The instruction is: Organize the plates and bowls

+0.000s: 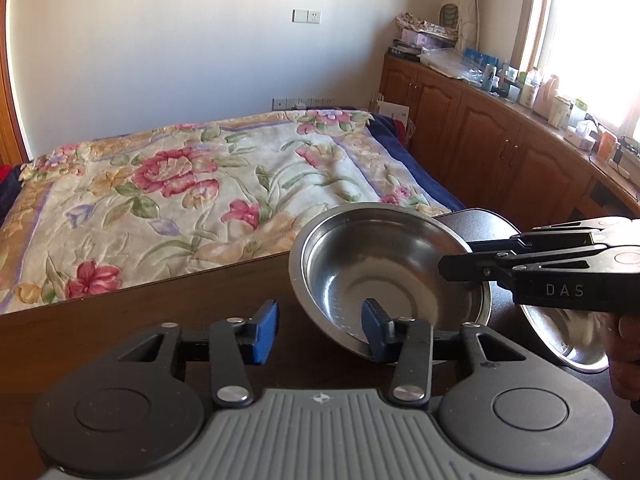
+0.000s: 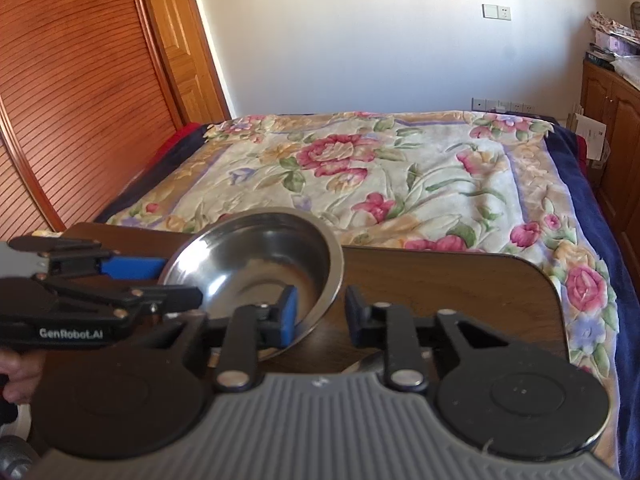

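One steel bowl (image 1: pixel 384 268) is the item in hand. It sits tilted at the right of centre in the left wrist view, its right side raised. I judge that it leans on a second steel bowl (image 1: pixel 568 340) showing beneath it at lower right. A dark grey dish (image 1: pixel 476 220), only partly visible, lies just behind it.

The left gripper (image 1: pixel 320 330) straddles the near rim. One blue pad (image 1: pixel 376 330) stands inside the bowl and the other is outside, with a clear gap to the wall, so the jaws stand apart and grip nothing.

The right gripper (image 2: pixel 320 314) straddles the opposite rim, with its blue pad inside and its dark finger outside. The jaws are narrow there, but I cannot tell whether they pinch the rim. I judge that a hold from both sides is meant, to lift the tilted bowl level and nest it without a slip. A hold on one side only could let it swing.

A person's hand (image 2: pixel 18 376) holds the left tool's handle at the lower left of the right wrist view.

Both bowls rest on a dark wooden table (image 2: pixel 460 292) with a rounded corner. Beyond its far edge lies a bed (image 2: pixel 400 168) under a floral blanket. A slatted wooden door (image 2: pixel 72 100) fills the upper left of that view. In the left wrist view, cluttered wooden cabinets (image 1: pixel 480 132) run under a bright window (image 1: pixel 592 20) at upper right.
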Demonstrator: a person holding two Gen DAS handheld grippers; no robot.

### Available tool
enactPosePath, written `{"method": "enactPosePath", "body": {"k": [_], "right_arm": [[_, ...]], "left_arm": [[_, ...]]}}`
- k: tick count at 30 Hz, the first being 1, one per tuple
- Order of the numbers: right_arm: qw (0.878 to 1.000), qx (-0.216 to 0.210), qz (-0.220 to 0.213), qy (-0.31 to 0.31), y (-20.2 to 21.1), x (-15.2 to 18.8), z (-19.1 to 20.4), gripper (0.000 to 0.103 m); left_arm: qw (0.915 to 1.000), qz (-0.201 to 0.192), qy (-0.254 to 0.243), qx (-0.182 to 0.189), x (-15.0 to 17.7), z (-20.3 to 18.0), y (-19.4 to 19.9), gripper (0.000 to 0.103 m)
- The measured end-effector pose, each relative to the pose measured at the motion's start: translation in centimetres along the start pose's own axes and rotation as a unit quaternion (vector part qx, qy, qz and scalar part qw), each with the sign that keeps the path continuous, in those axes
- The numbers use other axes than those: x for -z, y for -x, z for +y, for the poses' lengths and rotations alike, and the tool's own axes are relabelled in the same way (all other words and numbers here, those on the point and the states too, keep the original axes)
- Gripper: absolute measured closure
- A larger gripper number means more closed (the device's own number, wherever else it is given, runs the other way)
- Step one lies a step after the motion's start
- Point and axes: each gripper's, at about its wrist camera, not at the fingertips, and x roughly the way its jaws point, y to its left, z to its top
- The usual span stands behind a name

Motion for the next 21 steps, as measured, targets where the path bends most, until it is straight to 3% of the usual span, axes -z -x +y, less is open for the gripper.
{"method": "enactPosePath", "body": {"k": [5,9,21], "right_arm": [[1.0,-0.002,0.003,-0.001,-0.1,0.0,0.2,0.08],[1.0,-0.009,0.003,-0.01,-0.1,0.1,0.4,0.081],[1.0,-0.009,-0.001,-0.005,1.1,0.0,1.6,0.082]], "left_arm": [[1.0,0.006,0.0,0.003,0.0,0.0,-0.2,0.071],[0.9999,0.011,-0.003,-0.01,0.0,-0.2,0.0,0.072],[1.0,0.006,0.006,-0.001,0.2,-0.3,2.5,0.074]]}}
